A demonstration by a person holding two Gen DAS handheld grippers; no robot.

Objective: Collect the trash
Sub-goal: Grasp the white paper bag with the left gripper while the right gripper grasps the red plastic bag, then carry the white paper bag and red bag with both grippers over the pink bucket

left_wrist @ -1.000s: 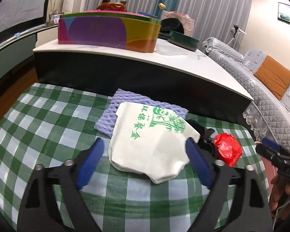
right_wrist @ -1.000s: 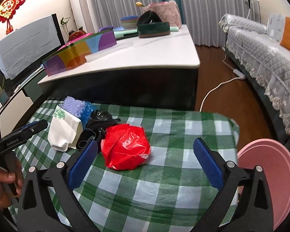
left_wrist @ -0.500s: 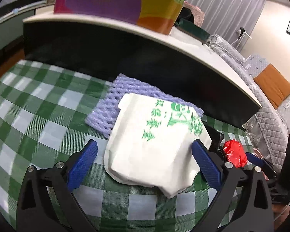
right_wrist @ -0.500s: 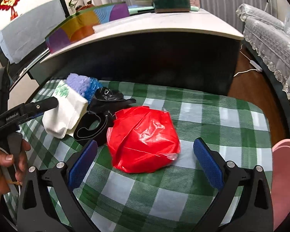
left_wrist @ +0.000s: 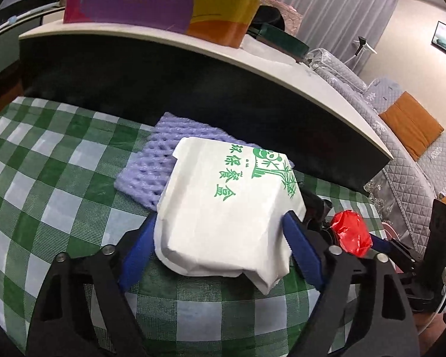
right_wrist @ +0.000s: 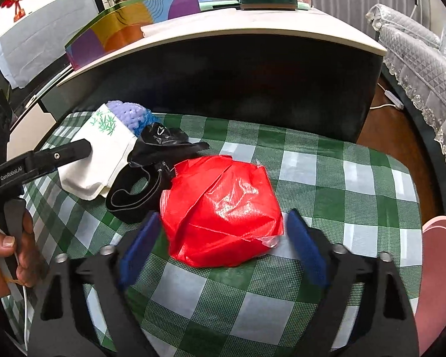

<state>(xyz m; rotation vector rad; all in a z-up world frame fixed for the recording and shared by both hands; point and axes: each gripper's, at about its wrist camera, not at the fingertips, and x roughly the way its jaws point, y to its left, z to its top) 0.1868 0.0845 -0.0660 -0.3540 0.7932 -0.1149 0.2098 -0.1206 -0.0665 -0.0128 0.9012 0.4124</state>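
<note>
A: Where is the trash sitting?

B: All of it lies on the green-and-white checked cloth [right_wrist: 327, 178] covering the low table. The crumpled red plastic bag [right_wrist: 223, 208] is in the middle, nearest the right gripper [right_wrist: 220, 229]. To its left lie a black strap loop [right_wrist: 133, 196] and a crumpled black bag [right_wrist: 160, 139], then the white paper meal box [left_wrist: 226, 208] with green printing, which rests partly on a purple foam net [left_wrist: 151, 163].

A: What is the right gripper doing?

B: Its jaws are closing, with the red bag between the blue pads [right_wrist: 306, 250]. A sliver of cloth shows beside each pad, so they are not pressing on the bag.

A: And the left gripper [left_wrist: 220, 238]?

B: Also closing, around the near end of the white box. Its blue pads [left_wrist: 136, 253] sit right against the box's two sides; whether they press in yet, I cannot tell. In the right wrist view a hand [right_wrist: 6, 255] holds that gripper's handle at the left edge.

A: Anything behind?

B: A taller white-topped table [right_wrist: 252, 26] carrying a multicoloured box [left_wrist: 157, 3], and a grey quilted sofa [left_wrist: 416, 172] to the right.
</note>
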